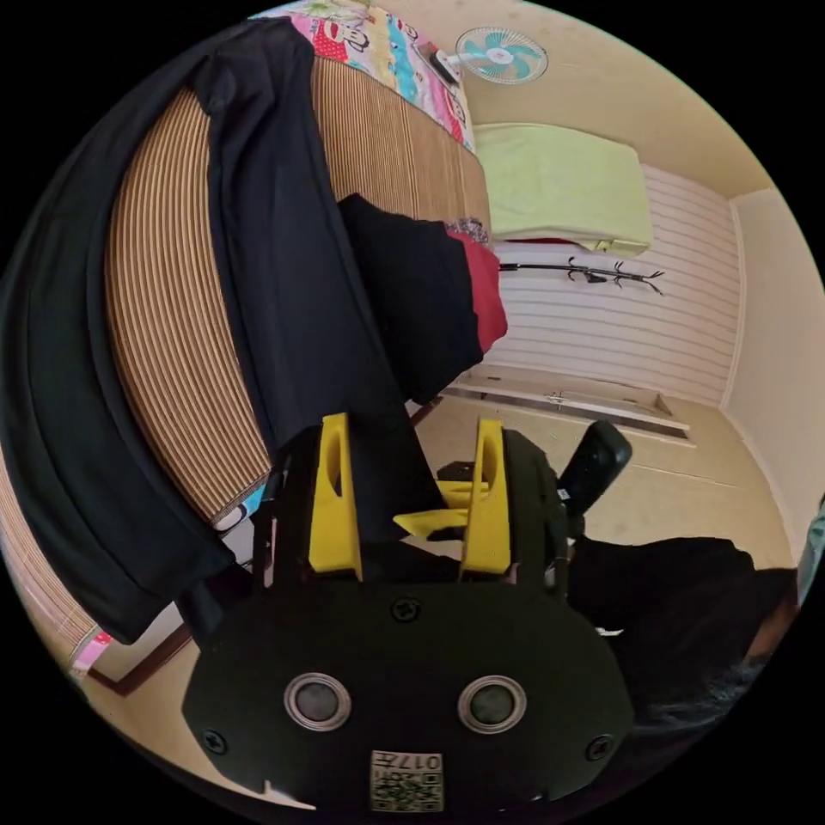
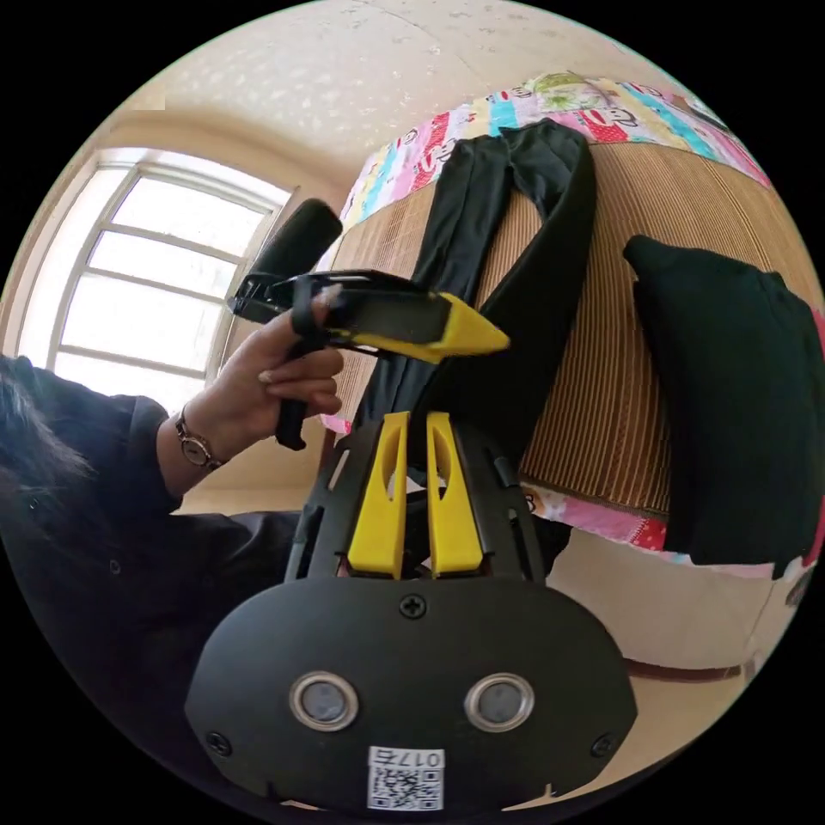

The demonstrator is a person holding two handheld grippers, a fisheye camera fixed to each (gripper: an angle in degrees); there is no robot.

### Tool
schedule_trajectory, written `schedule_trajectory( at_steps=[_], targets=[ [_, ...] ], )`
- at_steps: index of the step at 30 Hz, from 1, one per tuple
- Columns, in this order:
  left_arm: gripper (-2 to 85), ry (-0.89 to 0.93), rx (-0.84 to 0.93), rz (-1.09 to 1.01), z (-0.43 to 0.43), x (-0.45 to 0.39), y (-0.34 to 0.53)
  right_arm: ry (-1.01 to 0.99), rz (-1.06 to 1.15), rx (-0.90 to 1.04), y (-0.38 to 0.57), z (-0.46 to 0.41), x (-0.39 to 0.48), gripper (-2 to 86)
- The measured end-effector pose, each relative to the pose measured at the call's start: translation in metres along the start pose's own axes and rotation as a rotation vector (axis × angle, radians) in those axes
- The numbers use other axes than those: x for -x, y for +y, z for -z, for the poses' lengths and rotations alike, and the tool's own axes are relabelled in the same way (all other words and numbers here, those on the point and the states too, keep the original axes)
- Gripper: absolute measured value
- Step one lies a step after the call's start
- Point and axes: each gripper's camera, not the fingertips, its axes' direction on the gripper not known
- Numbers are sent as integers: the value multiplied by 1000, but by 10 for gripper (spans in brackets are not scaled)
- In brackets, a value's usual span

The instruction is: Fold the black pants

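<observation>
The black pants (image 1: 284, 258) lie on a striped bamboo mat (image 1: 172, 301) on the bed, the two legs spread apart, one leg end reaching the bed's edge. My left gripper (image 1: 412, 423) is open, its yellow jaws on either side of that leg end. In the right gripper view the same pants (image 2: 533, 284) run away across the mat (image 2: 619, 344). My right gripper (image 2: 417, 419) has its jaws close together on the leg's hem. A hand holds the left gripper (image 2: 468, 337) just above it. The right gripper's yellow tips (image 1: 421, 520) show below the leg end.
A folded black pile with a red garment (image 1: 412, 301) sits on the mat beside the pants, seen too as the black pile (image 2: 730, 387). A colourful sheet (image 2: 550, 103) edges the bed. A fan (image 1: 503, 53), a coat rack (image 1: 601, 273) and a window (image 2: 146, 266) line the walls.
</observation>
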Motion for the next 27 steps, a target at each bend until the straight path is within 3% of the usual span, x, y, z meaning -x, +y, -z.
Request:
schedule_trajectory(
  at_steps=[3,6,11,16,19,22,25,27],
  targets=[
    [31,-161,-64,33,-9,-6,25,-40,167,176,7,-1,0,48],
    [9,-137,-149,78,-11,-4,47,-76,225,339,-5,20,-50,67],
    [-1,-97,-235,98,-10,-2,63,-36,-1,138,-161,92,-162,129],
    [-3,-38,-281,102,-18,4,77,-16,-225,-26,-336,41,-230,160],
    [-3,-51,-299,80,-21,10,86,187,-325,-158,-410,2,-233,145],
    [-3,-40,-326,60,-17,23,95,383,-412,-130,-466,-40,-237,131],
    [-3,120,-395,97,-4,52,110,443,-429,-108,-491,-65,-229,57],
    [-4,247,-444,124,13,75,130,627,-296,-223,-497,-66,-179,35]
  ],
)
